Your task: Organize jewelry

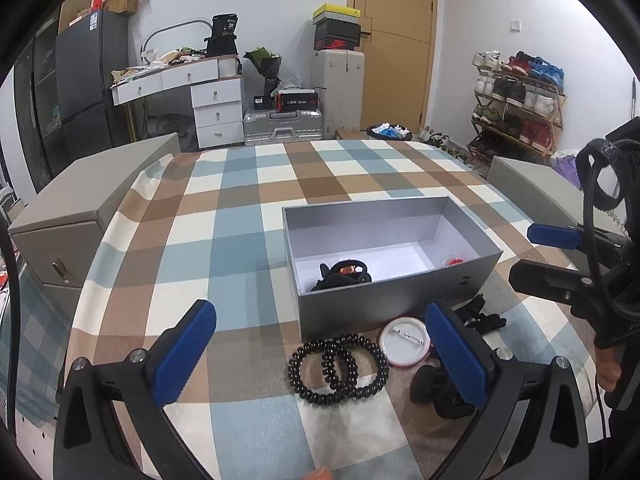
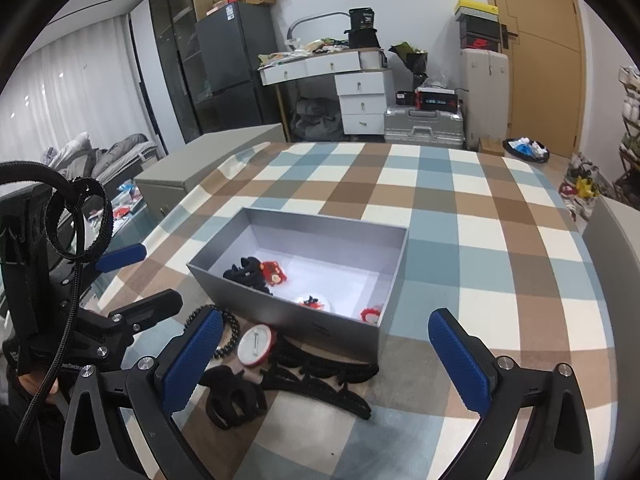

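Jewelry still loose lies on the table (image 1: 248,240) against the near wall of the box (image 1: 376,304), the coiled bands (image 1: 338,368) straight ahead of the spread, empty left hand-held gripper (image 1: 320,354), nearer than the equally spread right hand-held gripper (image 2: 326,356).

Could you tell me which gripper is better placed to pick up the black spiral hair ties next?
Left. The open left gripper frames the spiral hair ties; the right gripper sits farther over.
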`<state>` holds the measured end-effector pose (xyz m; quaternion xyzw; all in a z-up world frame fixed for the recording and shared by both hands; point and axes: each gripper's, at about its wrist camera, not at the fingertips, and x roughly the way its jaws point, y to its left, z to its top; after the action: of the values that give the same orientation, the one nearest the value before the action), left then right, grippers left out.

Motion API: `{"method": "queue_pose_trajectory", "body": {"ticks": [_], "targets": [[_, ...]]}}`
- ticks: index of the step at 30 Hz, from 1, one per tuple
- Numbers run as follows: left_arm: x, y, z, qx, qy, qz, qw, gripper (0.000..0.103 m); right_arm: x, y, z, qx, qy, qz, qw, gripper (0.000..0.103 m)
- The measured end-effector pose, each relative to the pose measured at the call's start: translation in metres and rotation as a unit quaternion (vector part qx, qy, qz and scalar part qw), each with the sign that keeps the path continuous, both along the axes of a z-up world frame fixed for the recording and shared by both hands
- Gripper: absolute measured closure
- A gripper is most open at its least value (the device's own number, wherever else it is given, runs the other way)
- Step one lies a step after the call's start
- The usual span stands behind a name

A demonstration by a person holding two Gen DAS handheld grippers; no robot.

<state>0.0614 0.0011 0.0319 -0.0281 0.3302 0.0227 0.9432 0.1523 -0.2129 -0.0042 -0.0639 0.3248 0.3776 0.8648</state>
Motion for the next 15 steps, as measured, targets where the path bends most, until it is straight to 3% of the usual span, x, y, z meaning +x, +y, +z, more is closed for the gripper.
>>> {"method": "queue_pose_trajectory", "body": {"ticks": [15], "targets": [[0.000,-0.001,-0.020,0.015,0.039,0.015,0.9990,0.001,0.011,0.002,-0.025,-0.040,0.037,0.005,0.998,0.000]]}}
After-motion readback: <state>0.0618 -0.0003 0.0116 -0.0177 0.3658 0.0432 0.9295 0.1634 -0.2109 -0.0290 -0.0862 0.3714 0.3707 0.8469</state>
